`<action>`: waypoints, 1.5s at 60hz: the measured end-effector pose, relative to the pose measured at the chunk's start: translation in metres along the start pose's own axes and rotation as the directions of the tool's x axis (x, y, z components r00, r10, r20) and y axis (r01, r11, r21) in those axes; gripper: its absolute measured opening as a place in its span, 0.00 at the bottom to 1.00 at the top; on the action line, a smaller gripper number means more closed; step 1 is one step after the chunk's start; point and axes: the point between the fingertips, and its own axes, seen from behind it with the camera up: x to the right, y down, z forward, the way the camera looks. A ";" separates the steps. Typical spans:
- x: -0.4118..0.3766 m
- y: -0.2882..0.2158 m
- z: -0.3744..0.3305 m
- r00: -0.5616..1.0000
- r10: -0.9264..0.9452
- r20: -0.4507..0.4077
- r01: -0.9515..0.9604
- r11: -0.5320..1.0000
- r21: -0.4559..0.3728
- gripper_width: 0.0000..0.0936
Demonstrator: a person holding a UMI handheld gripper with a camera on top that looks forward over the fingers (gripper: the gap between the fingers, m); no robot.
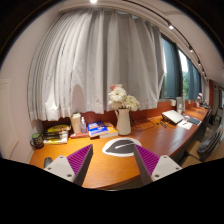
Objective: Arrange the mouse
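Tongs held spread above a wooden bench, nothing gripped.

The tongs (110,165) should be lowered squarely over what is judged the mouse (47,161), near left, clear of the vase (123,121).

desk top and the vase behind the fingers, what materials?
Desk: looks like wood or wood veneer, warm orange-brown with a soft sheen; grain can't be made out. Vase: probably glazed ceramic, plain white, smooth and opaque, holding flowers. The gripper is open above the desk, holding nothing.
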 end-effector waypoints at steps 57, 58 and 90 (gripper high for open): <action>-0.367 0.221 0.086 0.867 -0.027 0.498 0.217 0.919 -0.328 0.89; -0.371 0.223 0.090 0.868 -0.024 0.496 0.217 0.916 -0.336 0.88; -0.381 0.222 0.149 0.906 -0.112 0.408 0.290 0.866 -0.407 0.39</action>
